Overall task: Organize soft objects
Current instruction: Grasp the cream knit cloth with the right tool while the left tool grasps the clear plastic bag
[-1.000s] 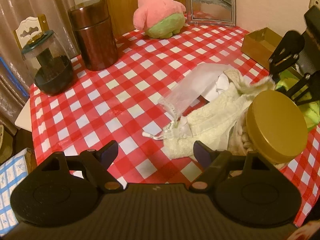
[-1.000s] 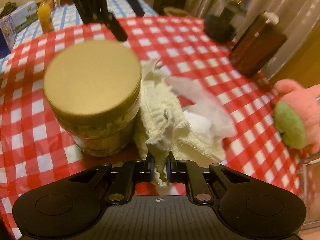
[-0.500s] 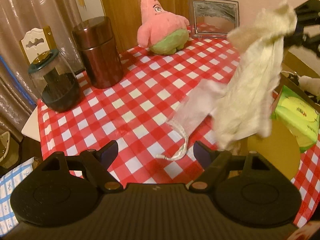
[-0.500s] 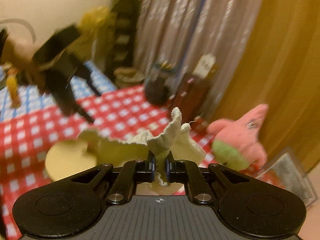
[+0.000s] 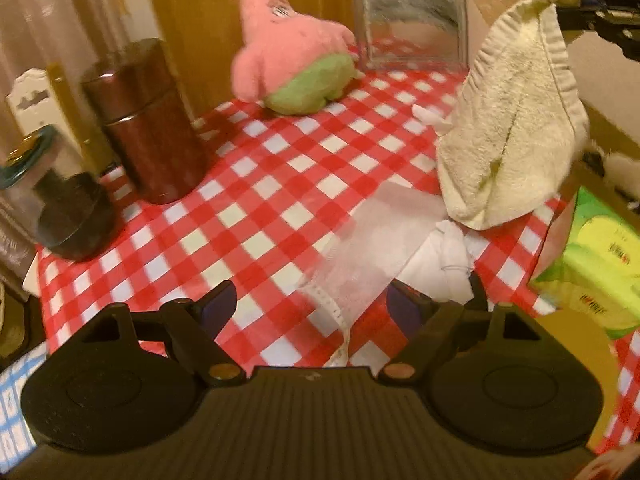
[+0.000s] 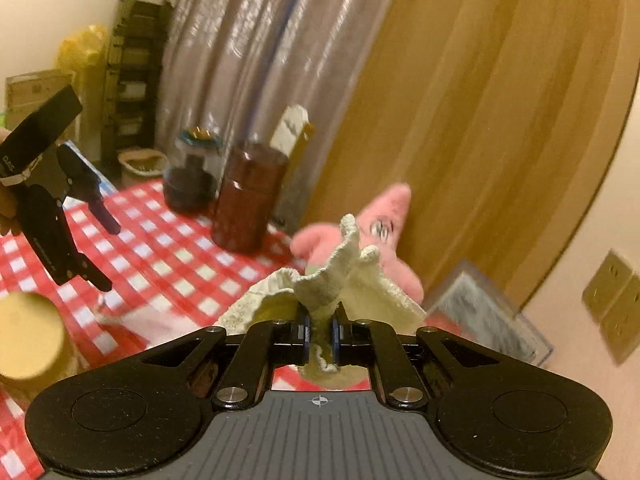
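The right tool (image 6: 320, 338) is gripping the cream towel (image 5: 516, 120) by a bunched corner, dangling limp and light above the counter (image 5: 256, 208), while the left tool (image 5: 310, 300) is hovering open-jawed.

Not much was legible here. The green-and-yellow packet (image 5: 596, 276) at the right edge of the tabletop (image 5: 256, 216) carried small red characters, too blurred to make out. On the left claw (image 6: 102, 252), seen from the right wrist, pale lettering ran along its black body and arm, but it was too small and smeared to read. Nothing else bore readable writing.
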